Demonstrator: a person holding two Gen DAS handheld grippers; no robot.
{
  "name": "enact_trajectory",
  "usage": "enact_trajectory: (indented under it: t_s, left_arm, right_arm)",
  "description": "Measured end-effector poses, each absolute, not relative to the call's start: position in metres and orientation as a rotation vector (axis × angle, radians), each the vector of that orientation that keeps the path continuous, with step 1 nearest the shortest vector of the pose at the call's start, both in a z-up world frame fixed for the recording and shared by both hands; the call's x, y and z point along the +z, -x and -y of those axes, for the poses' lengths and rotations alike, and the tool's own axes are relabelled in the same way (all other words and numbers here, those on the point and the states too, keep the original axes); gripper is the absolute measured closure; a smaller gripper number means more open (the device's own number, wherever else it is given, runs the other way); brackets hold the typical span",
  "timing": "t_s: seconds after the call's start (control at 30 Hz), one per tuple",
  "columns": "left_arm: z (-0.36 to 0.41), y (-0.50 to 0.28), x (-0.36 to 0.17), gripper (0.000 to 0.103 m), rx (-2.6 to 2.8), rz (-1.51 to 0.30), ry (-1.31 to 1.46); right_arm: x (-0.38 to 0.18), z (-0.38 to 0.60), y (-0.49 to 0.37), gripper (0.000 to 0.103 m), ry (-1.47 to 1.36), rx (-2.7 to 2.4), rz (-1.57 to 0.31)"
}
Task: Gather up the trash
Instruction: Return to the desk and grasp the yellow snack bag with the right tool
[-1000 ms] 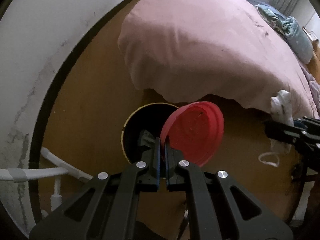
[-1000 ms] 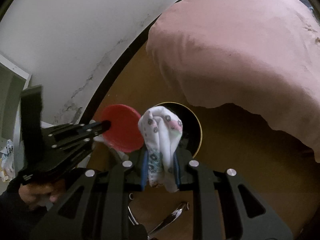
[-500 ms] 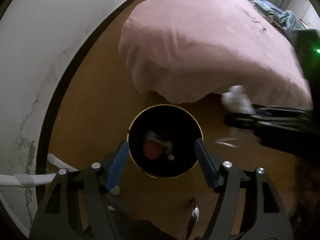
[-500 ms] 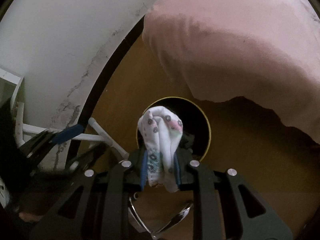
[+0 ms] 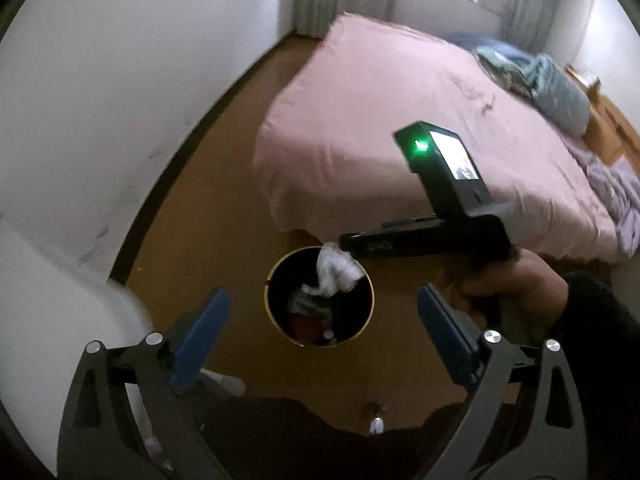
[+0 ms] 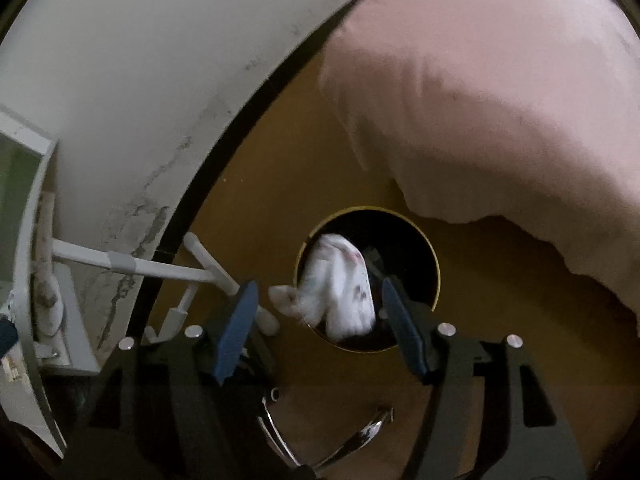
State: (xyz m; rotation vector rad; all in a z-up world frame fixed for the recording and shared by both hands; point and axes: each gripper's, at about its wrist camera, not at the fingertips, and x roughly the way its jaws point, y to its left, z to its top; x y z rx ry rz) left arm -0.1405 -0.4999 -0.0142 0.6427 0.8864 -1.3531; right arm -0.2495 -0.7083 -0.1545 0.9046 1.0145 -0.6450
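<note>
A round black bin (image 5: pixel 276 312) with a gold rim (image 6: pixel 434 252) stands on the brown floor beside the bed. A white patterned cloth (image 6: pixel 340 284) is loose between the opening jaws of my right gripper (image 6: pixel 318 310), blurred, over the bin's mouth; the blue pads (image 6: pixel 236 328) do not touch it. In the left wrist view the same cloth (image 5: pixel 334 272) hangs at the bin's far rim under the right gripper's tip. A red lid (image 5: pixel 308 326) lies in the bin among grey trash. My left gripper (image 5: pixel 320 332) is high above the bin, jaws opening wide, nothing between them.
A bed with a pink cover (image 5: pixel 400 120) fills the right side, its edge close to the bin. A white wall with a dark baseboard (image 6: pixel 224 168) runs along the left. White pipes (image 6: pixel 160 268) stick out near the floor. A hand (image 5: pixel 516 292) holds the right gripper.
The left gripper let the red lid drop into the bin, opened wide and rose. The right gripper moved over the bin and opened; the cloth left its pads.
</note>
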Motion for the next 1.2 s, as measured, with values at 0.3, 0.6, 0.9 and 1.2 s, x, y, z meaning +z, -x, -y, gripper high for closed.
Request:
enact_trajectory:
  t_s: [0.3,0.6,0.9,1.2]
  left_arm:
    - [0.357,0.074,0.057,0.010,-1.126,-0.813,-0.456]
    - [0.144,-0.006,0.073,0.010,-0.701,-0.815,-0.245]
    - [-0.037,-0.048,0.046,0.010,-0.321,-0.873,-0.145]
    - [-0.081,-0.076,0.023,0.010,-0.278,-0.939,-0.034]
  right_arm:
    - [-0.007,0.600,0.183,0.025,-0.642,-0.493,-0.855]
    - [0.038,0.401,0.019,0.022,-0.398,-0.007,-0.883]
    - [0.055,0.217,-0.098,0.033,-0.284,0.385,-0.954]
    - [0.038,0.162,-0.147,0.043,-0.147,0.328,-1.012]
